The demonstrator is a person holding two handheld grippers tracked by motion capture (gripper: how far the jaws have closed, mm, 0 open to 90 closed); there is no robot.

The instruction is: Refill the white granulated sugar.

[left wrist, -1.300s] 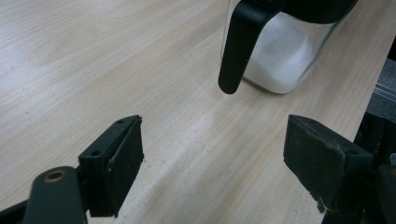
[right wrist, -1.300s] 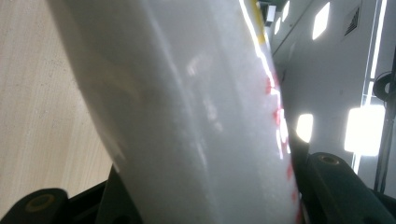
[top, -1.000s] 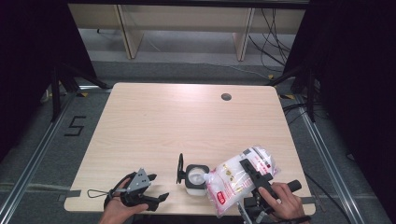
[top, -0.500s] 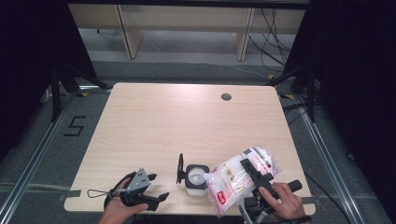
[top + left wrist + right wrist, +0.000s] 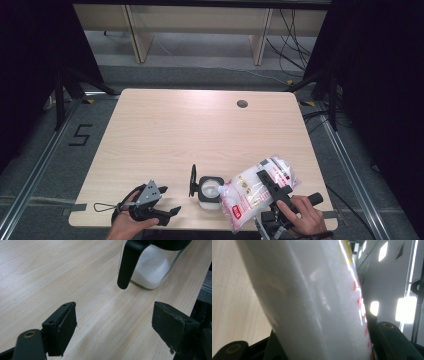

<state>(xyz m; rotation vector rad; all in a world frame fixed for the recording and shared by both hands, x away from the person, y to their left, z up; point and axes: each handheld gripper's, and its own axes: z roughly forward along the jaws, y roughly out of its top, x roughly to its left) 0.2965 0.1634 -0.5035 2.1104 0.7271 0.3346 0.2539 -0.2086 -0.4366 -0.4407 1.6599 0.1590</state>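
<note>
While the counter (image 5: 165, 135) carries the open jar (image 5: 210, 192) near its front edge, we tip the bag (image 5: 257, 192) of white grains over its mouth, our right tongs (image 5: 272, 186) pinching the bag's middle. If the corner drifts off the rim, grains would likely spill. Our left tongs (image 5: 167, 214) rest low beside the jar, spread and holding nothing.

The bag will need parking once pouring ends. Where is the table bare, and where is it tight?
Bare: the whole far half of the table, up to the round cable hole, and the left side beyond the left claw. Tight: the near edge, where jar, bag and right claw crowd together.
</note>
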